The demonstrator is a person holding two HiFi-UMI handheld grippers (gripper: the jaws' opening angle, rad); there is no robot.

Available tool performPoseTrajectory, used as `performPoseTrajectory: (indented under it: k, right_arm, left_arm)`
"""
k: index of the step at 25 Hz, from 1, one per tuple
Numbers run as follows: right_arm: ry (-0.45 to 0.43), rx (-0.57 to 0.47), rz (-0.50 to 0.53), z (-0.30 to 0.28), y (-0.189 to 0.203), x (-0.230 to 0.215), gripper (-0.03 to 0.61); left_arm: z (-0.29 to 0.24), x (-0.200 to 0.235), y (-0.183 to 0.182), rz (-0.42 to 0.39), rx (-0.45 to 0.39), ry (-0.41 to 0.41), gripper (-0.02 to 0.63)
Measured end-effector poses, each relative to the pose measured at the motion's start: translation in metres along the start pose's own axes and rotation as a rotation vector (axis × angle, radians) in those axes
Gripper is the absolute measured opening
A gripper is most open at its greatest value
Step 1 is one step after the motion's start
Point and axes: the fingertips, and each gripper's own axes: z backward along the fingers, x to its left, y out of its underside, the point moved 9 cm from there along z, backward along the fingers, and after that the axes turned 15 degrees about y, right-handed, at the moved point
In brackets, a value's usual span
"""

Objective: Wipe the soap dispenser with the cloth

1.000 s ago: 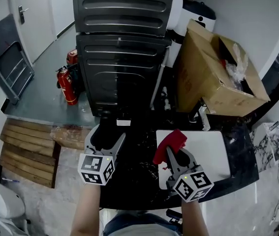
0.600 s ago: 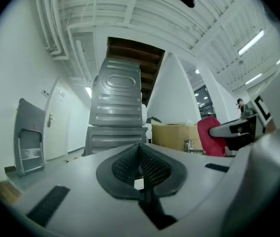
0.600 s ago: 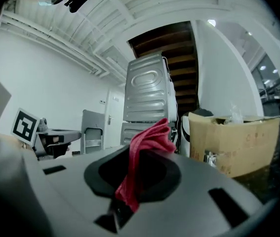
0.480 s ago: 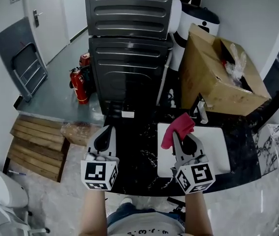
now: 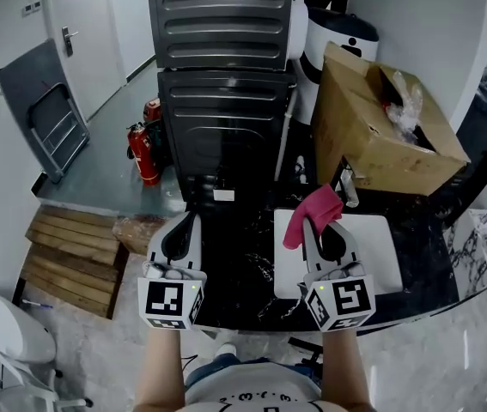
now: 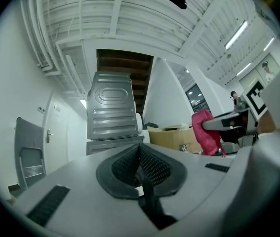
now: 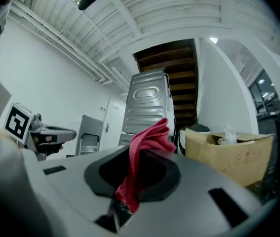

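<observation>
Jaws of my right gripper (image 5: 322, 228) are pressed together on the crumpled red fabric cloth (image 5: 312, 213). The cloth stands up out of them, above the white rectangular board (image 5: 372, 260) on the black marbled counter (image 5: 243, 269). My left gripper (image 5: 190, 221) is beside it, a little apart, over the counter's left part. Its jaws are fully closed, with nothing between them.

grey cabinet (image 5: 222, 101) ahead, cardboard box (image 5: 368, 140) right
</observation>
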Motion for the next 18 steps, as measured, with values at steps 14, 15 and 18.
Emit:
performPoseTrajectory:
  k: [14, 15, 18]
  right_arm:
    - [-0.002, -0.026, 0.059, 0.01, -0.014, 0.009, 0.051]
    - [-0.001, -0.025, 0.055, 0.01, -0.014, 0.009, 0.051]
    - [-0.003, -0.026, 0.06, 0.01, -0.016, 0.01, 0.051]
  left_arm:
    - [0.006, -0.005, -0.02, -0.057, -0.049, 0.027, 0.014]
    - [0.006, -0.005, -0.02, -0.057, -0.05, 0.027, 0.014]
    - [0.006, -0.005, -0.021, -0.061, -0.052, 0.032, 0.014]
